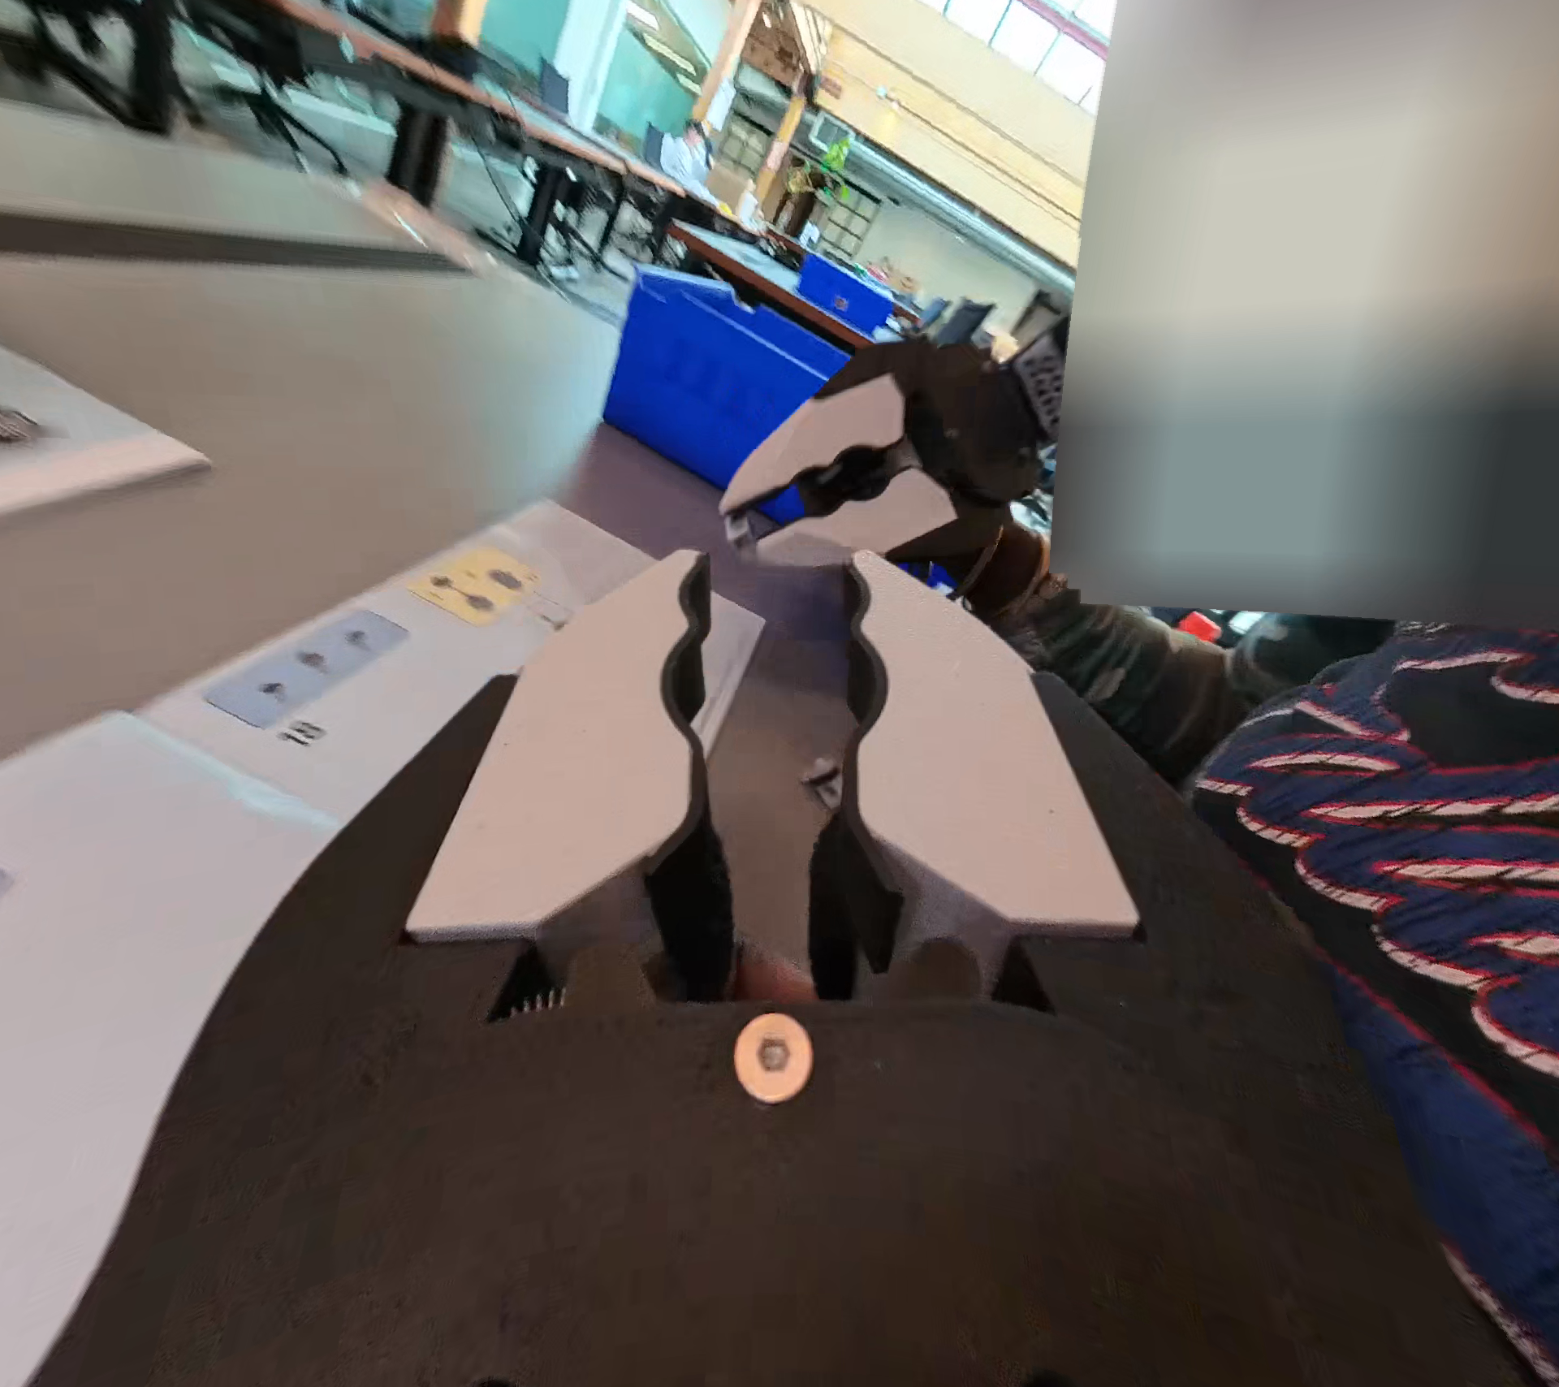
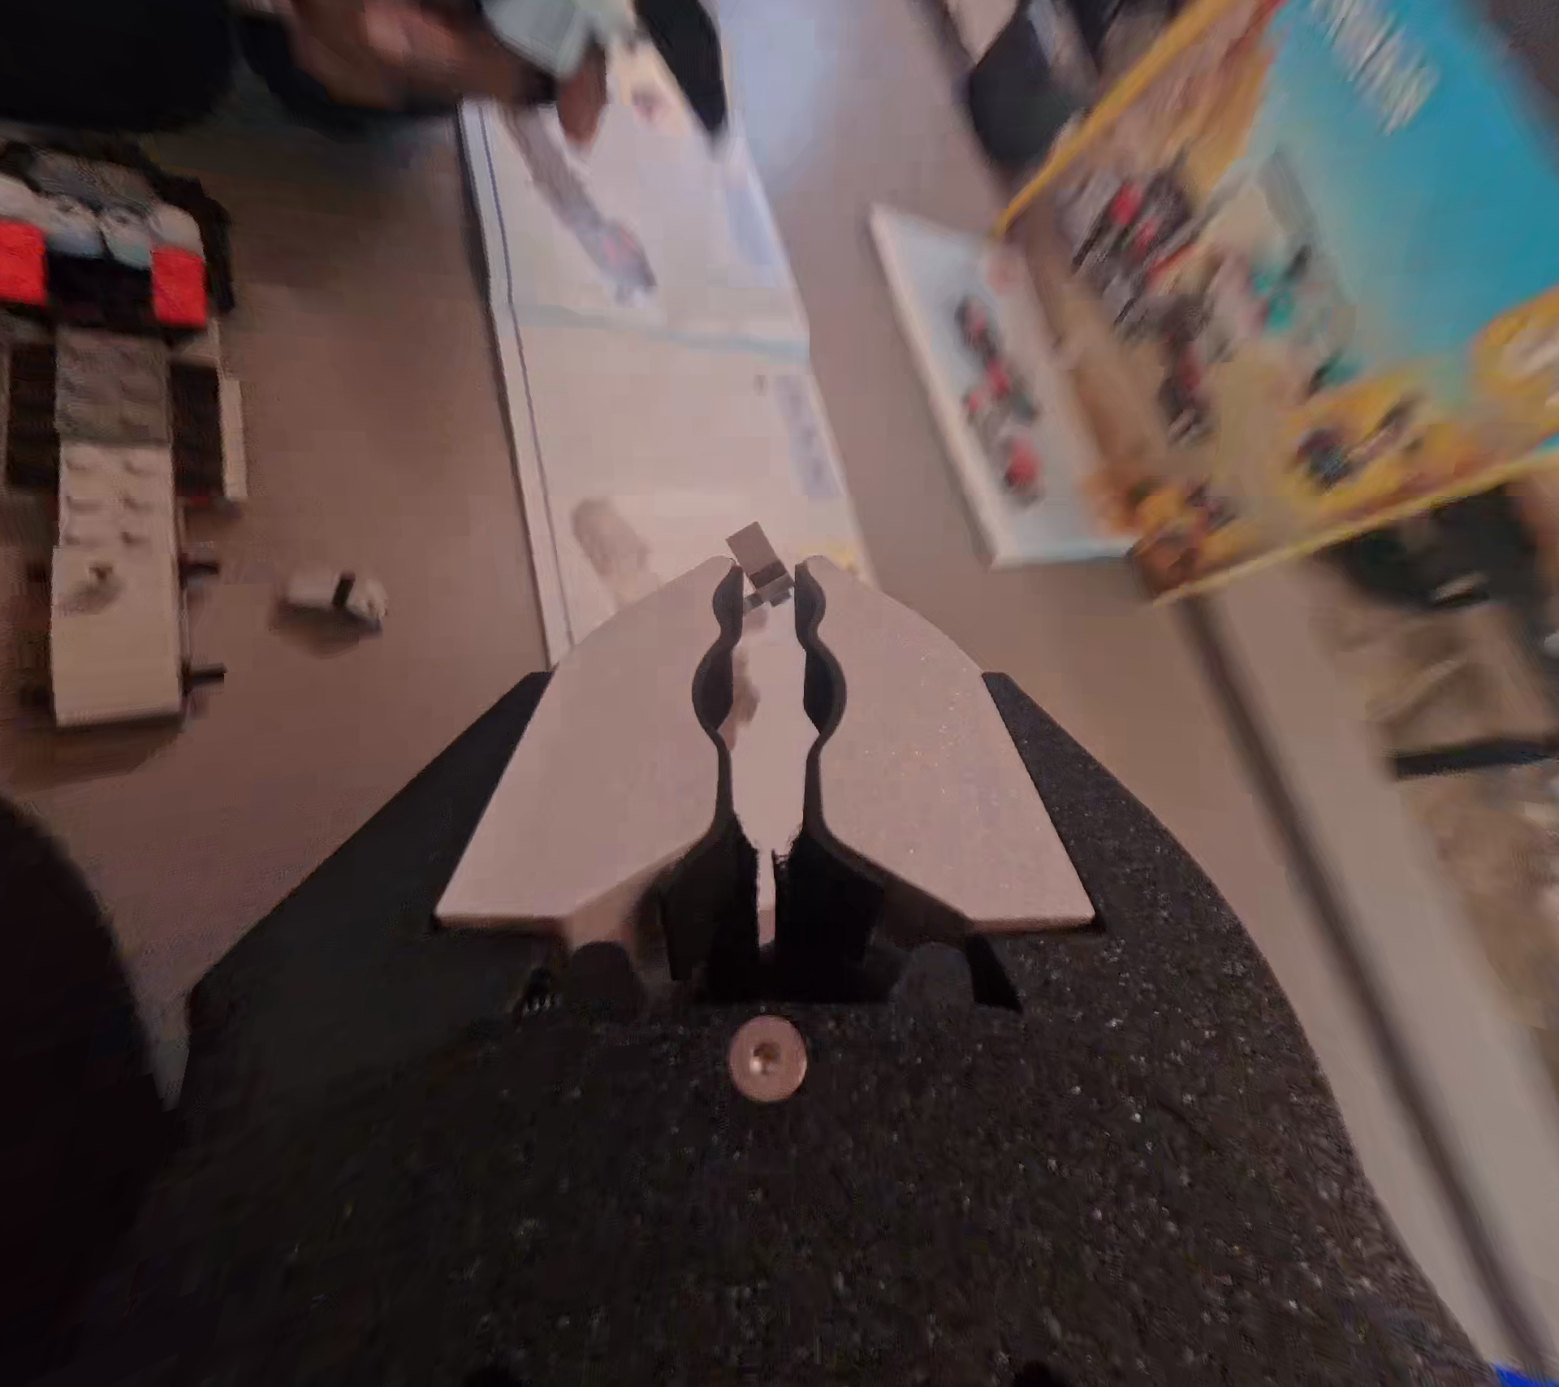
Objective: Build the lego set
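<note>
My right gripper is shut on a small grey lego piece pinched at its fingertips, held above the open instruction booklet. In the left wrist view the right gripper hangs just beyond my left gripper's tips, with the grey piece at its end. My left gripper is open and empty, held above the table beside the booklet. A partly built model of grey, black and red bricks lies at the left. The right wrist view is blurred.
A loose grey piece lies on the table between the model and the booklet. A colourful lego box stands at the right, with a white picture sheet beside it. A blue bin stands beyond the table. A patterned sleeve is at the right. One gripper's finger ends stand about 9 cm off the other's.
</note>
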A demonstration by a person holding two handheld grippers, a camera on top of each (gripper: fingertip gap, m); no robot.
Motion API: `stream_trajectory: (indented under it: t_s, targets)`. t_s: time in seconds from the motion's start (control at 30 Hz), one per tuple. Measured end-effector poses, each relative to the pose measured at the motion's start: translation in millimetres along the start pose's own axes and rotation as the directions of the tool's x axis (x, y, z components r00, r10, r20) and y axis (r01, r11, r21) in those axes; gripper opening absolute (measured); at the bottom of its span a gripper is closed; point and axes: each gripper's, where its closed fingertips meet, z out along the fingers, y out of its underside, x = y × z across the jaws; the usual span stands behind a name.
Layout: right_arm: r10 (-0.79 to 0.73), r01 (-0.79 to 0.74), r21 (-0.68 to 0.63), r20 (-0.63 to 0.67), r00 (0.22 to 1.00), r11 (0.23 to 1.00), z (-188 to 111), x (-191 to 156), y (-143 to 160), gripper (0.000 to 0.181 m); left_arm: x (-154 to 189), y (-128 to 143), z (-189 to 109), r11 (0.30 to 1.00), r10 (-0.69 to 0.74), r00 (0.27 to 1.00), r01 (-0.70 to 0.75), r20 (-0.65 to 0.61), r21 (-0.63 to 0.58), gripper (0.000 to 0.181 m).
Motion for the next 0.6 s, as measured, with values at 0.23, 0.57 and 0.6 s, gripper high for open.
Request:
stream_trajectory:
  t_s: [0.23, 0.57, 0.6]
  targets:
    - [-0.261, 0.274, 0.100, -0.127, 0.957, 0.957, 18, -22, -64, 0.012, 8, 12, 9, 0.998, -0.012, 0.999, 0.010, -0.030, -0.059, 0.026]
    - [-0.226, 0.243, 0.164, -0.119, 0.967, 0.956, 27, -31, -78, 0.012, 9, 9, 3, 0.995, 0.084, 0.996, -0.083, 0.010, -0.059, 0.014]
    - [-0.204, 0.223, 0.171, -0.120, 0.971, 0.960, 26, -29, -76, 0.012, 9, 9, 2, 0.994, 0.088, 0.996, -0.087, 0.013, -0.059, 0.016]
